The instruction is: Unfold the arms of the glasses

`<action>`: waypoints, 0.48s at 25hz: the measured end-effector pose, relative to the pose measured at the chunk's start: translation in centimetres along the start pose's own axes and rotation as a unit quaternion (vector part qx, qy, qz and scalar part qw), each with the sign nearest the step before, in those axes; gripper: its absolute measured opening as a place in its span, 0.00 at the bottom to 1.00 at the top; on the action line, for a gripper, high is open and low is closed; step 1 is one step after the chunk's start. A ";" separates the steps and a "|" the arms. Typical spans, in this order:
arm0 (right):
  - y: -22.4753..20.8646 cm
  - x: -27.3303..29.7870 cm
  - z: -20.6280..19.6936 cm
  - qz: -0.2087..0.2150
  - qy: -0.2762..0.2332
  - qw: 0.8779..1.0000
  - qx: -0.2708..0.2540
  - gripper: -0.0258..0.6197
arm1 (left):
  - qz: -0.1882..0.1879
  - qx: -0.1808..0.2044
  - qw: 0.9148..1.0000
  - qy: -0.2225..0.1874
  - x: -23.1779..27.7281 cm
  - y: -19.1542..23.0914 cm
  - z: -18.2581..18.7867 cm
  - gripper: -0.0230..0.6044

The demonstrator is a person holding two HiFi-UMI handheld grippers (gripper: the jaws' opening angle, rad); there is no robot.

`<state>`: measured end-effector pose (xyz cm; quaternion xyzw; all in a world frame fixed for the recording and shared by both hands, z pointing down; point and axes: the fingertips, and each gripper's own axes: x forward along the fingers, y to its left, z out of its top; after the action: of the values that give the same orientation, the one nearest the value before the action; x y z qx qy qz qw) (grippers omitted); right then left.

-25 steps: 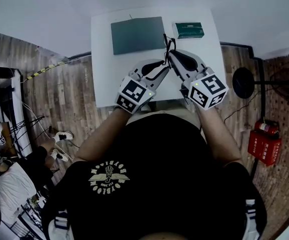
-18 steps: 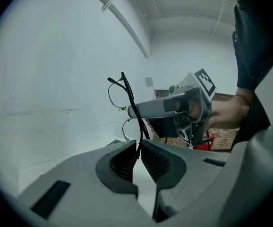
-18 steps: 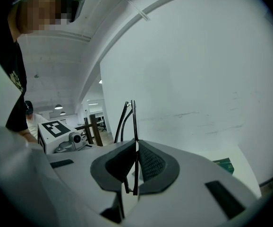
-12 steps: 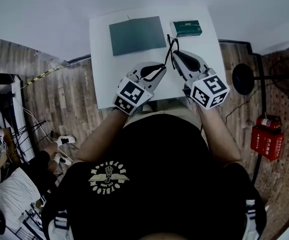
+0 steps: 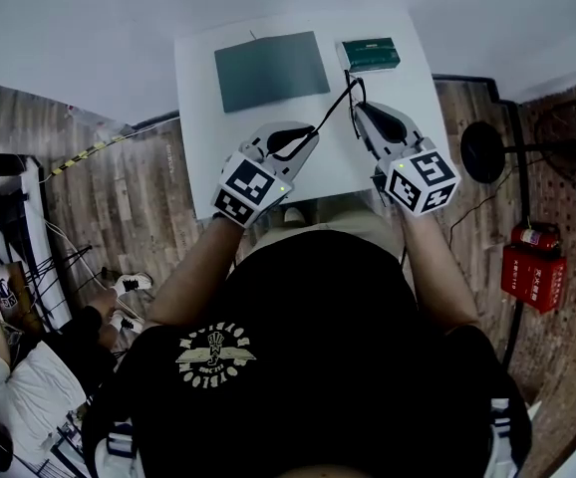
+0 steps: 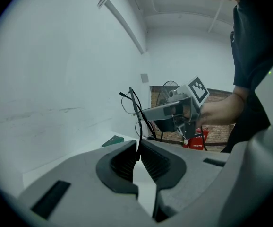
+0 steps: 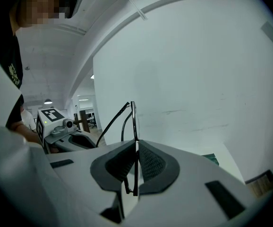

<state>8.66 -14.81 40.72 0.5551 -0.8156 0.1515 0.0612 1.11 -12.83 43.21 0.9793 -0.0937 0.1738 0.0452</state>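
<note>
Above the worktop (image 5: 203,137), with right gripper (image 7: 136,146) fingers clamped on the glasses (image 7: 132,117) front and left gripper (image 6: 139,148) fingers clamped on one arm, pull it outward slowly.

1 glasses (image 7: 134,122); 2 grippers: left gripper (image 5: 311,134), right gripper (image 5: 359,110); 1 grey mat (image 5: 271,70); 1 green box (image 5: 370,54); 1 white table (image 5: 196,127).

No text reading clearly. Shirt emblem (image 5: 215,353) showing arched lettering, too small; red box (image 5: 532,278) and green box (image 5: 370,54) showing illegible print.
</note>
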 end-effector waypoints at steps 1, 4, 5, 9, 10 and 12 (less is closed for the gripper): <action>-0.2 -0.1 -0.1 -0.003 0.002 1.000 -0.002 0.07 | 0.000 0.003 1.000 0.001 -0.1 0.1 0.1 0.09; -1.1 -0.6 -0.2 -0.011 0.006 1.000 -0.006 0.07 | 0.003 0.012 1.000 0.003 -0.2 0.2 0.5 0.08; -1.4 -0.7 -0.4 -0.012 0.007 1.000 -0.007 0.07 | 0.005 0.016 1.000 0.005 -0.2 0.2 0.7 0.08; -2.9 -1.3 -0.9 -0.013 0.007 1.000 -0.013 0.07 | 0.014 0.028 0.999 0.013 0.3 0.3 1.1 0.07; -3.3 -1.4 -1.0 -0.013 0.007 1.000 -0.016 0.07 | 0.014 0.029 0.999 0.014 0.5 0.3 1.3 0.07; -4.3 -1.5 -1.1 -0.014 0.011 0.999 -0.027 0.07 | 0.015 0.030 0.999 0.018 1.1 0.4 1.5 0.07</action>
<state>13.11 -14.55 42.08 0.5628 -0.8109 0.1346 0.0870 2.59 -13.60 42.18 0.9754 -0.1027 0.1947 0.0151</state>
